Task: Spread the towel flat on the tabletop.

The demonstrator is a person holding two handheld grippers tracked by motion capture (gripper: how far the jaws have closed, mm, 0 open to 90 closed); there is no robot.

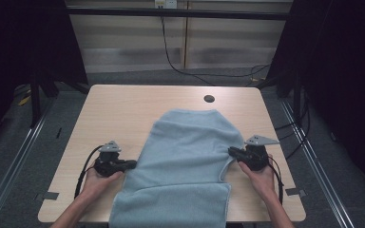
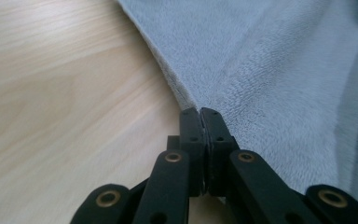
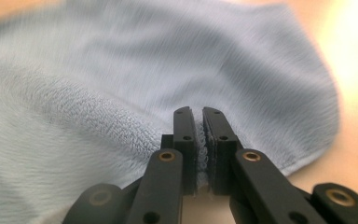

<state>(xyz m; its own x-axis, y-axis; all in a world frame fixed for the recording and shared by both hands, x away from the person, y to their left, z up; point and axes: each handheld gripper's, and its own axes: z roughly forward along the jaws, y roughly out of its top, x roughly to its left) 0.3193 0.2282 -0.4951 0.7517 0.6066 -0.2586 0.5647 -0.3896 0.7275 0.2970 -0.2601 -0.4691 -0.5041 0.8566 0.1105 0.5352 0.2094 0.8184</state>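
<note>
Both black two-jaw grippers pinch the pale blue fluffy towel (image 1: pixel 185 161) on the light wooden table (image 1: pixel 123 109).
Left gripper (image 1: pixel 134 164), jaws pressed together, nips the towel's nine o'clock edge; right gripper (image 1: pixel 231 151) clamps a fold of cloth at three o'clock. Neither gripper is spread; the towel covers the table's middle, draping over its six o'clock edge.

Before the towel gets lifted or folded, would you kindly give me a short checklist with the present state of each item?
1. Left hand-held gripper shut at the towel edge: ok.
2. Cloth actually caught between its jaws: cannot tell.
3. Right hand-held gripper shut on the towel's edge, cloth showing between the jaws: ok.
4. Both grips at opposite side edges: ok.
5. Towel lies flat: not ok, the near end is folded and hangs over the table.
</note>
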